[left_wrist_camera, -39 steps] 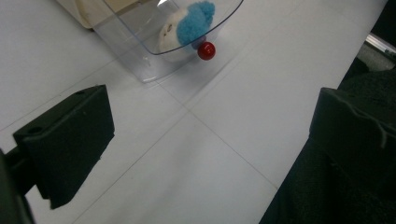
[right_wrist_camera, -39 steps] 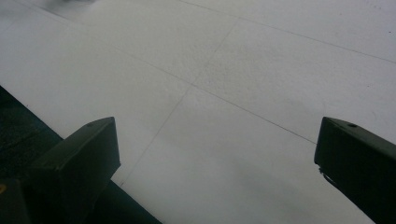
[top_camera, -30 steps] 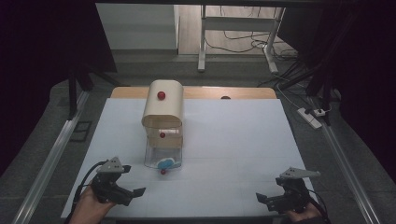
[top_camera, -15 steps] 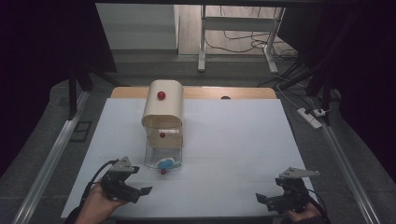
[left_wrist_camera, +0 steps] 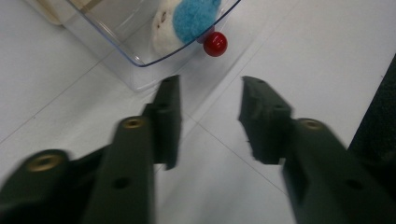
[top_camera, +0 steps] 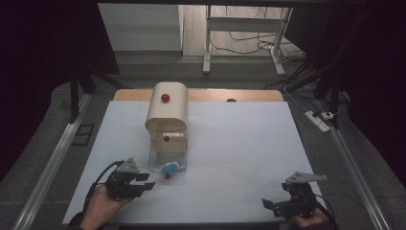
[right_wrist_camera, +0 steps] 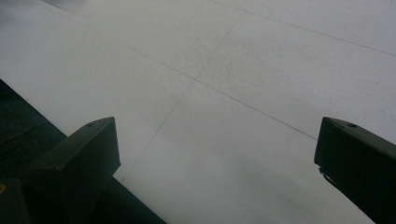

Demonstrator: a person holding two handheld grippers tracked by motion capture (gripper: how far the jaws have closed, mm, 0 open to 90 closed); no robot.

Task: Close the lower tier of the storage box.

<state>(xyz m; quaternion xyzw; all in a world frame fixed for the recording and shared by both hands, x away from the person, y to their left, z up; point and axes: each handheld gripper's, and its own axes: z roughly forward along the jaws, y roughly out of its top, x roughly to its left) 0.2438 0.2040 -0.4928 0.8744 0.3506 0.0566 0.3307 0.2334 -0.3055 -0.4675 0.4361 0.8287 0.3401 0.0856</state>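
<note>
A beige round-topped cabinet (top_camera: 166, 112) with a red knob (top_camera: 165, 98) stands mid-table. Its clear bottom drawer (top_camera: 165, 160) is pulled out toward me, with a blue and white soft toy (top_camera: 169, 167) inside and a small red knob (top_camera: 167, 176) on its front. My left gripper (top_camera: 147, 181) lies just left of that knob, pointing at it. In the left gripper view its jaws (left_wrist_camera: 210, 81) have just been closing; a gap remains with nothing in it, and the red knob (left_wrist_camera: 215, 43) sits a little ahead beside the drawer's edge (left_wrist_camera: 140, 60). My right gripper (top_camera: 268, 205) rests open near the front right.
The white table top (top_camera: 239, 143) stretches wide between the cabinet and the right gripper (right_wrist_camera: 217, 123), whose jaws hover over its front edge. A wooden strip (top_camera: 249, 95) runs along the far side. Metal rails flank the table, and a power strip (top_camera: 318, 120) lies on the floor at right.
The left gripper has shifted right and slightly forward toward the drawer's knob, and its jaws have narrowed. The right gripper has stayed where it was.
</note>
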